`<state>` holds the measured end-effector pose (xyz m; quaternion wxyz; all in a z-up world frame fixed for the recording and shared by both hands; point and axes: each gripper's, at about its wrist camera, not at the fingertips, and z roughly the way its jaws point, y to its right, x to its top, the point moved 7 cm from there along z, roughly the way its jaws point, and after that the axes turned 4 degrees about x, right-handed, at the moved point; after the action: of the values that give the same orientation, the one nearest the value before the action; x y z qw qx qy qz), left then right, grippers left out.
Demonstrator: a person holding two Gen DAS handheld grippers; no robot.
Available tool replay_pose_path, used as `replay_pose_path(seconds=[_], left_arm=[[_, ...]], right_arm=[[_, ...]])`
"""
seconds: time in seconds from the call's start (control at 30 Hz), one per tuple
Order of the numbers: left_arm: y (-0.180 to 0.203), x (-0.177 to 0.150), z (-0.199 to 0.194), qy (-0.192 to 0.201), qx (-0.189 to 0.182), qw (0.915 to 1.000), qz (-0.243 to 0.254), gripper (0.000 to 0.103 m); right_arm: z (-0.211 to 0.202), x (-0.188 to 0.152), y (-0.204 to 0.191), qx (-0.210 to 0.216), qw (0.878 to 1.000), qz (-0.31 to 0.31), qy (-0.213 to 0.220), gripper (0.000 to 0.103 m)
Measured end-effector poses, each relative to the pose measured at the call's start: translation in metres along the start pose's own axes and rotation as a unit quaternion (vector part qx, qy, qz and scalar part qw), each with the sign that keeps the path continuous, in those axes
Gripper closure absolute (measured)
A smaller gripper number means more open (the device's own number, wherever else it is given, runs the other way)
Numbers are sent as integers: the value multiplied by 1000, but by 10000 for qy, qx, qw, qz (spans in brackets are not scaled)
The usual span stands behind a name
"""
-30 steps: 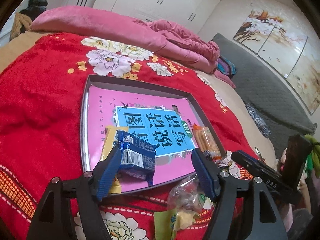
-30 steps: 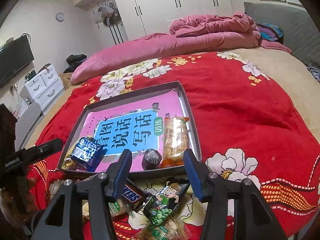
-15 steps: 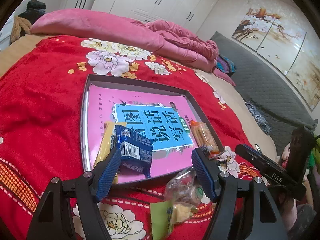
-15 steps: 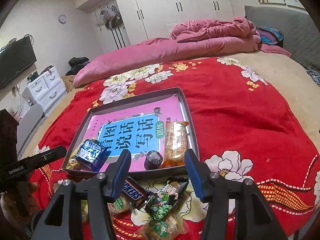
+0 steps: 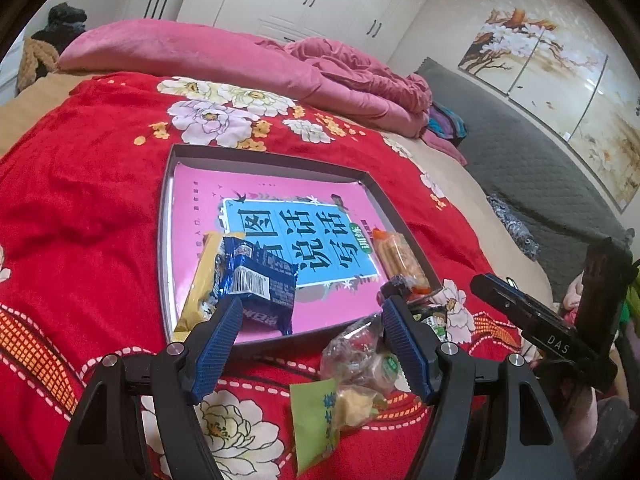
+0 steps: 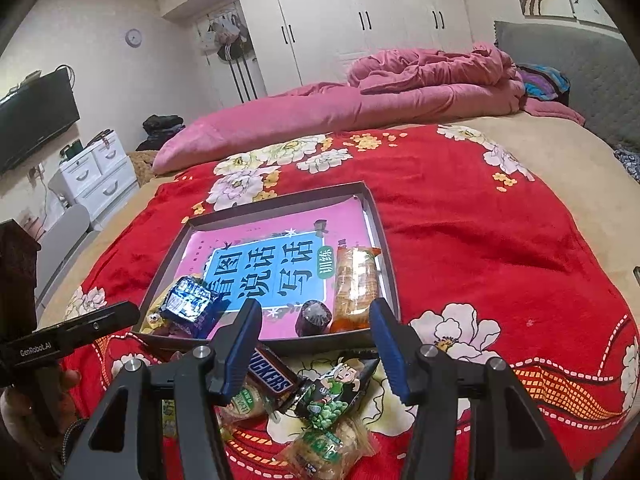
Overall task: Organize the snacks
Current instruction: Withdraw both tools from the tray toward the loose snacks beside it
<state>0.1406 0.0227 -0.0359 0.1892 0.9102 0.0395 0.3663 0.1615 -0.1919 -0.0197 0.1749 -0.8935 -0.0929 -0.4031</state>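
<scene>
Several wrapped snacks lie loose on the red bedspread [image 6: 500, 240] at the bottom of both frames: a chocolate bar [image 6: 272, 376], a green cartoon packet [image 6: 336, 392] and clear biscuit packs [image 5: 360, 364]. Both the left tongs [image 5: 312, 340] and the right tongs [image 6: 316, 344] hang over them, fingers apart and empty. Further up, mid-frame, the tray [image 6: 384, 240] already holds a blue packet [image 5: 256, 284] and an orange pack [image 6: 356, 280]. The step in hand looks like picking the next snack; that calls for lowering over one and closing.
</scene>
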Motion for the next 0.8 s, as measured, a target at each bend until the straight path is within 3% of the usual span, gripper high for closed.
replay_pose_path(seconds=[0.8], left_arm=[[11,-23,1,-269,75,9994,193,28]], right_arm=[[-6,-13,-16,132,9994,-287,-131,47]])
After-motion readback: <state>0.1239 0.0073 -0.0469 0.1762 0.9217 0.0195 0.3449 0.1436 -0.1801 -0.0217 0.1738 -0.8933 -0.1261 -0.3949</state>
